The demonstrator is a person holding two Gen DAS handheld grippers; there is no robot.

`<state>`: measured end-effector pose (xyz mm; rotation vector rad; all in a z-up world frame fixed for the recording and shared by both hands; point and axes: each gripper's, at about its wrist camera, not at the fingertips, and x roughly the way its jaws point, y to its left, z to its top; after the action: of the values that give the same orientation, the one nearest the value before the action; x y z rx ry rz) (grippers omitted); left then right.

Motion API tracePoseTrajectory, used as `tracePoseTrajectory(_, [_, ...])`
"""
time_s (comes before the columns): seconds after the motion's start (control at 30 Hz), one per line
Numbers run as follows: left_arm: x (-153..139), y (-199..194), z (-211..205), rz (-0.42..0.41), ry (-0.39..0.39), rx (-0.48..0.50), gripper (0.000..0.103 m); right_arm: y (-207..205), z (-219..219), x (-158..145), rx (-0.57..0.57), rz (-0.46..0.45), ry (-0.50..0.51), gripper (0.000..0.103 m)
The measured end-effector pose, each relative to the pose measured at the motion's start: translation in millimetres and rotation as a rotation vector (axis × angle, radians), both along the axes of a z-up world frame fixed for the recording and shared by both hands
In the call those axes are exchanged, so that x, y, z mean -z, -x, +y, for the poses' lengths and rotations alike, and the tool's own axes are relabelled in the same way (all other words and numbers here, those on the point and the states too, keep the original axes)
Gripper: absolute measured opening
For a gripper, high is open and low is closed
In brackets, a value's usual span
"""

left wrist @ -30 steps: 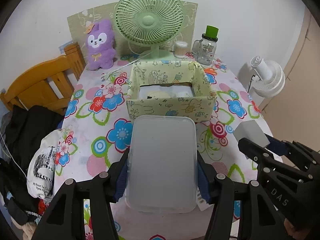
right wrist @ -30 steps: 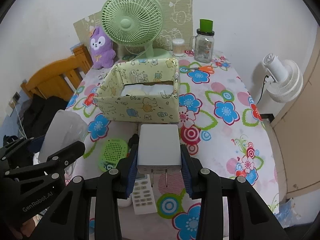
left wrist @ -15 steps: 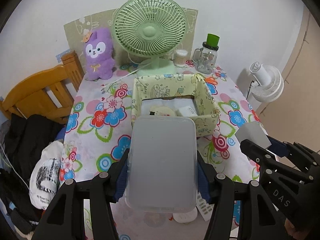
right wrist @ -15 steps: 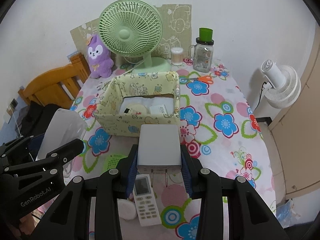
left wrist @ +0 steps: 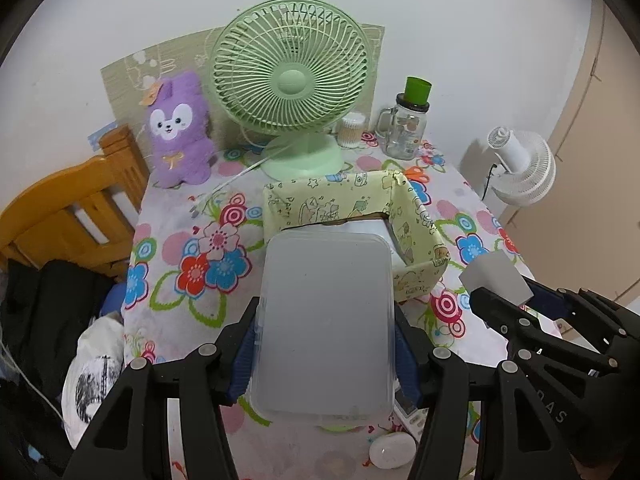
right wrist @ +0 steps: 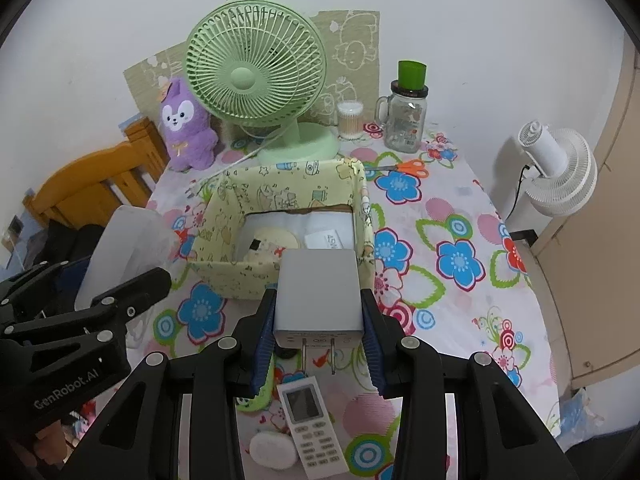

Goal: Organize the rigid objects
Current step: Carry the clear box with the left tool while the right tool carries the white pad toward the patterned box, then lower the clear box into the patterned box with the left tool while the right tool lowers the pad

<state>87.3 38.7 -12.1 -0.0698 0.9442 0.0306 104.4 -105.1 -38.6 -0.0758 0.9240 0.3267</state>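
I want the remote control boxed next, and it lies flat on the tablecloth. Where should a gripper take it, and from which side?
Grip the remote control across its two long edges near the middle, coming straight down from above. It lies flat, screen up, long and narrow. The white oval object sits close by its lower left edge, so stay toward the screen end.

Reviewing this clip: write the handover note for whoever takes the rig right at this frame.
Left gripper: shut on the translucent plastic box, held above the table, near the yellow fabric bin.
Right gripper: shut on the white charger, prongs facing the camera, just short of the bin.
Done: the bin already holds a round item and a small white box.
Left: place both held items; the remote, white oval object and green disc remain on the tablecloth.
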Motion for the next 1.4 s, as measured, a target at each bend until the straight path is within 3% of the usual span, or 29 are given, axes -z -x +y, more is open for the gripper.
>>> tracePoseTrajectory(0.37, [2.1,-25.4,4.5,-0.003,0.004,0.013,0.06,-27.1,13.6,-1.3,0.0,0.004,0.001,0.042])
tracePoseTrajectory(0.83, [16.2,-76.3,11.9,0.025,0.0,-0.077,0.06,-91.7,21.2,10.7,-0.069,0.032,-0.003,0.042])
tracePoseTrajectory(1.4, [54.6,-128.5,17.5,0.096,0.001,-0.078,0.06,-144.8,30.3,38.9,-0.077,0.072,0.022,0.042])
